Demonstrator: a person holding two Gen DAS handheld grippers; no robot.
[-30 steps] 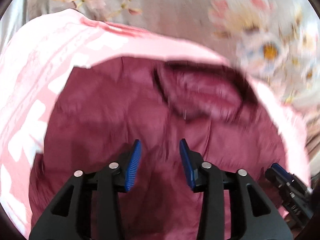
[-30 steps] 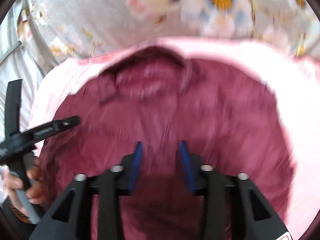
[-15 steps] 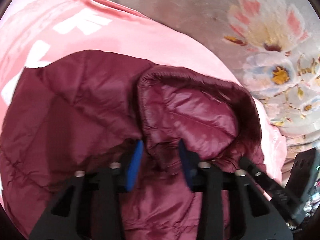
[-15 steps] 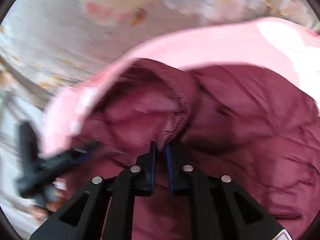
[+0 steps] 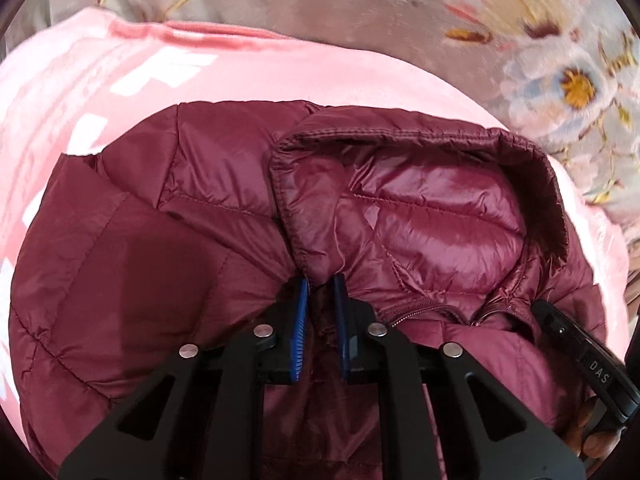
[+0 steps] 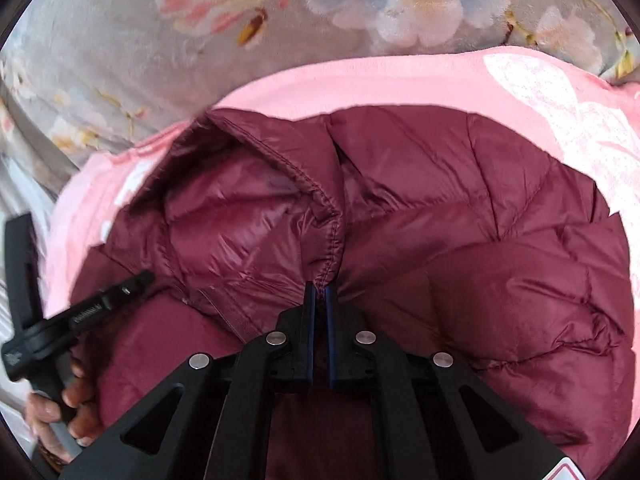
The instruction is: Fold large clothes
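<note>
A maroon quilted puffer jacket [image 5: 168, 248] fills both views, collar side away from me; it also shows in the right wrist view [image 6: 500, 272]. Its stand-up collar [image 5: 420, 208] gapes open, showing shiny lining. My left gripper [image 5: 320, 282] is shut on the jacket at the collar's left corner. My right gripper [image 6: 319, 286] is shut on the jacket at the collar's right corner [image 6: 328, 240]. Each gripper shows at the edge of the other's view: the right one [image 5: 576, 344], the left one [image 6: 80, 312].
The jacket lies on a pink blanket with white print [image 5: 100, 80], which also shows in the right wrist view [image 6: 540, 88]. Beyond it is a grey floral bedspread [image 5: 540, 40]. The person's hand [image 6: 60, 412] holds the left gripper's handle at lower left.
Both grippers came in over the jacket to the collar corners and closed on them, the right one first, then the left. The collar has been pulled up and opened.
</note>
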